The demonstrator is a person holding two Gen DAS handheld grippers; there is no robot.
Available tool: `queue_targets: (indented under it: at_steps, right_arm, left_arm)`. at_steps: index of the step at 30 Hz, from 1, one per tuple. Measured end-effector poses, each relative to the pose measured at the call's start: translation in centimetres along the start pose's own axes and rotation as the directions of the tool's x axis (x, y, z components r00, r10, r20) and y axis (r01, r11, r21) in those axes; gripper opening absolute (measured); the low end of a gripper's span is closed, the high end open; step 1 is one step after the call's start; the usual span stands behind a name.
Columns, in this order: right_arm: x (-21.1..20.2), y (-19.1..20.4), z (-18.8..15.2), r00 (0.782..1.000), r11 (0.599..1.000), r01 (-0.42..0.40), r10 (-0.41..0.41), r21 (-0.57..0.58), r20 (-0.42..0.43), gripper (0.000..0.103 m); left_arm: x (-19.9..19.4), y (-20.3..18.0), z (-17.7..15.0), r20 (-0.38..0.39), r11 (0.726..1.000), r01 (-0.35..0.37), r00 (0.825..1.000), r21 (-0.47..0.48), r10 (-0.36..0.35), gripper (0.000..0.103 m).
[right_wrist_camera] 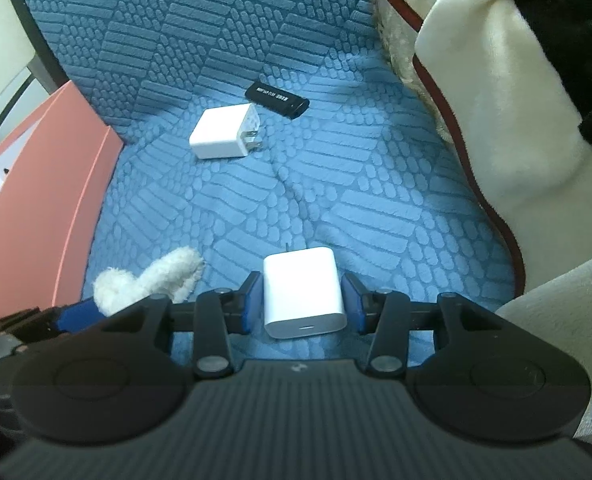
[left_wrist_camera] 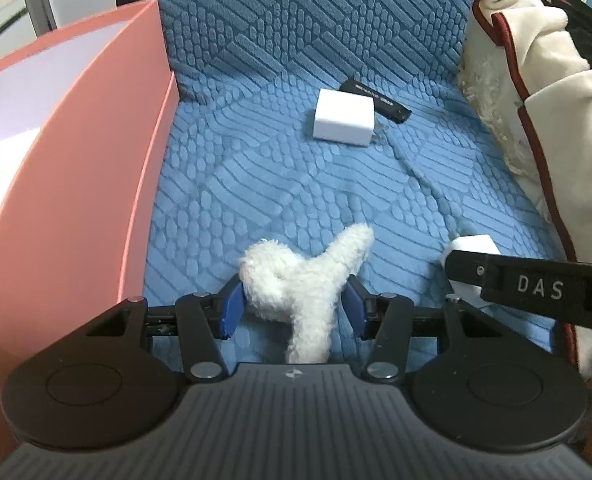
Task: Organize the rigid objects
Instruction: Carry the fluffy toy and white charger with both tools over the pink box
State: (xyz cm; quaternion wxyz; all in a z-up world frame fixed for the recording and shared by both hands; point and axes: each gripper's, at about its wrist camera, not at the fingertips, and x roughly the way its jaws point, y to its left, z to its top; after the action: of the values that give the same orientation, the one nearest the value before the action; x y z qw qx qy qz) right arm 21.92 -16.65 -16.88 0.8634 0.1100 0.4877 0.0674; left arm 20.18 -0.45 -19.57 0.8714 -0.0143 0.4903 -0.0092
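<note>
A white fluffy plush piece point(left_wrist_camera: 307, 276) lies on the blue quilted seat point(left_wrist_camera: 276, 184) between the blue pads of my left gripper point(left_wrist_camera: 292, 308). Its jaws stand open, the pads close beside the plush without squeezing it. My right gripper point(right_wrist_camera: 303, 300) is shut on a white charger cube point(right_wrist_camera: 301, 292), prongs pointing away; the same cube point(left_wrist_camera: 471, 246) peeks out to the right in the left wrist view. Farther back lie a second white charger point(right_wrist_camera: 224, 138) point(left_wrist_camera: 343, 122) with folding prongs and a black USB stick point(right_wrist_camera: 276, 100) point(left_wrist_camera: 375, 100).
An open pink box point(left_wrist_camera: 76, 200) point(right_wrist_camera: 36, 220) with a white inside stands along the left edge of the seat. A cream fleece garment point(left_wrist_camera: 535, 120) point(right_wrist_camera: 495, 100) with dark red trim is piled on the right. The blue backrest point(right_wrist_camera: 196, 20) rises behind.
</note>
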Motion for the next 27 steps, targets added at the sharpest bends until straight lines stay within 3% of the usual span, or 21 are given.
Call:
queue_targets:
  at_steps: [8, 9, 27]
  right_arm:
    - [-0.3, 0.2, 0.1, 1.0, 1.0, -0.01, 0.01, -0.007, 0.012, 0.046]
    - [-0.4, 0.3, 0.0, 1.0, 1.0, -0.009, 0.009, -0.011, 0.014, 0.046]
    - [-3.1, 2.1, -1.5, 0.999, 0.995, -0.016, 0.021, -0.1, 0.046, 0.045]
  left_arm:
    - [-0.2, 0.0, 0.3, 0.026, 1.0, 0.01, 1.0, -0.008, -0.01, 0.055]
    - [-0.4, 0.1, 0.4, 0.032, 1.0, 0.013, 0.999, -0.015, -0.012, 0.052]
    - [-6.6, 1.5, 0.6, 0.115, 0.991, 0.079, 0.991, -0.111, -0.066, 0.052]
